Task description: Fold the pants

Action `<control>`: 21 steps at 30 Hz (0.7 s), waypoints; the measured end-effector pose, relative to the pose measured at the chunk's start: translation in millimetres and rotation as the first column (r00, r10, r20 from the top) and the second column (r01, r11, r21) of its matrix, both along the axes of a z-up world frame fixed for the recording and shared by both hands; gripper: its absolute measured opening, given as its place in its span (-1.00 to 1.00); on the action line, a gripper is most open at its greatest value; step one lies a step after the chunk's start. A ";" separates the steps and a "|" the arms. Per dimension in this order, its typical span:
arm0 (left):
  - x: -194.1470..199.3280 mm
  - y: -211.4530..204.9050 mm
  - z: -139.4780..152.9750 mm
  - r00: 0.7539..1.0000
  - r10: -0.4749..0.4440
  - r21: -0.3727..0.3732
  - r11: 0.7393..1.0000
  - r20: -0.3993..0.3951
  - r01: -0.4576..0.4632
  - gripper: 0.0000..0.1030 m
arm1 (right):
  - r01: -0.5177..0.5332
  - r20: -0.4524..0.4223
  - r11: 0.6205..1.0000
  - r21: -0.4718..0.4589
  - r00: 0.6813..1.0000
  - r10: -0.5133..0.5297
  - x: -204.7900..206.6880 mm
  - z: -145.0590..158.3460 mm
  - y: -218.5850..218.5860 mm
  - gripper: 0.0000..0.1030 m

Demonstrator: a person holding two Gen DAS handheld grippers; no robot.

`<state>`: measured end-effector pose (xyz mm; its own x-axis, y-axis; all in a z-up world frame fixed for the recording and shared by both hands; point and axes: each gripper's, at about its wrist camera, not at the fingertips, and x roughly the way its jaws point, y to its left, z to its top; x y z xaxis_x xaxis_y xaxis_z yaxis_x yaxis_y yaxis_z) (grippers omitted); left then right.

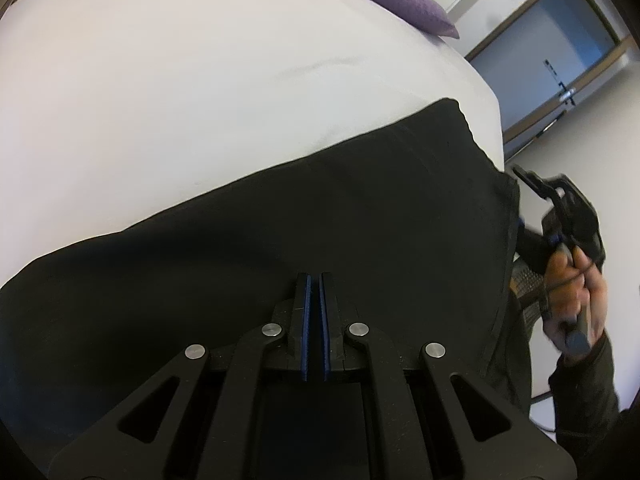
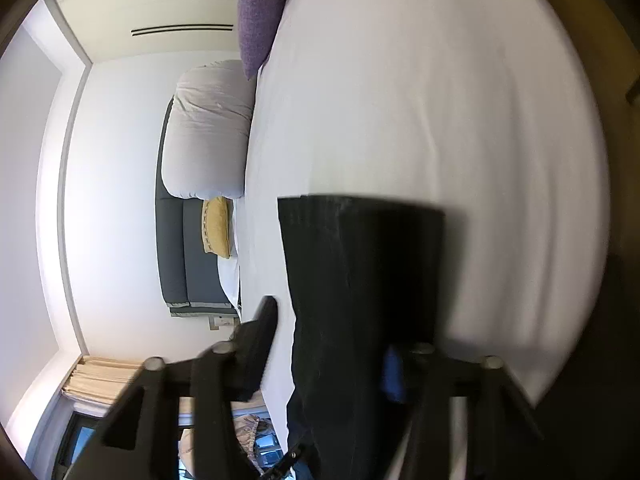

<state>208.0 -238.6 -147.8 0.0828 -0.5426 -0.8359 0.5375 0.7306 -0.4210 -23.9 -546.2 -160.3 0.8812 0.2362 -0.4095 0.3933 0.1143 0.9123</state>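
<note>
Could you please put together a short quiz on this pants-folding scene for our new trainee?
1. True or false: the left tongs are spread wide apart above the black pants.
2. What colour is the pillow lying at the far end of the white bed? A) green B) purple C) red
3. Fill in the blank: in the right wrist view, the right tongs stand ___ with the pants running between their fingers.

Key: 1. False, the fingers are almost together. 2. B. 3. open.
</note>
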 end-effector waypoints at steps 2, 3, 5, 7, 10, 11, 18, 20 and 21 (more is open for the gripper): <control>-0.3 -3.2 -1.4 1.000 0.010 -0.006 1.000 -0.002 -0.010 -0.92 | 0.027 -0.051 1.000 0.009 0.998 -0.026 -0.9 -10.0 -6.2 -0.92; -0.2 -4.0 -1.6 1.000 0.017 -0.007 1.000 -0.003 -0.017 -0.92 | 0.050 -0.051 0.999 0.015 0.997 -0.049 -5.5 -14.7 -10.4 -0.94; -0.9 3.5 0.4 1.000 0.024 -0.008 1.000 0.002 -0.024 -0.92 | 0.068 -0.059 0.998 -0.009 0.996 -0.068 -14.1 -15.6 -13.6 -0.95; -0.8 6.9 0.3 0.999 0.035 -0.005 0.999 0.005 -0.035 -0.92 | 0.077 -0.064 0.996 -0.035 0.995 -0.079 -18.3 -12.9 -12.5 -0.95; 1.7 10.3 -4.6 0.998 0.062 -0.012 0.998 -0.007 -0.062 -0.92 | 0.090 -0.071 0.995 -0.049 0.993 -0.093 -15.6 -12.0 -10.9 -0.96; 2.1 11.4 -6.3 0.998 0.067 -0.015 0.998 -0.011 -0.067 -0.92 | 0.084 -0.080 0.994 -0.074 0.993 -0.090 -13.5 -9.8 -9.6 -0.99; 0.1 18.6 -8.3 0.997 0.079 -0.033 0.996 -0.007 -0.079 -0.92 | 0.059 -0.198 0.965 -0.257 0.974 -0.113 -17.9 27.0 -8.9 -0.52; -1.1 17.7 -11.2 0.997 0.081 -0.039 0.996 -0.010 -0.082 -0.92 | 0.056 -0.210 0.917 -0.395 0.966 -0.149 -17.6 63.9 2.1 -0.40; -0.5 18.4 -12.8 0.996 0.089 -0.046 0.995 -0.018 -0.089 -0.92 | 0.033 -0.189 0.898 -0.439 0.974 -0.128 -13.0 79.3 10.2 -0.40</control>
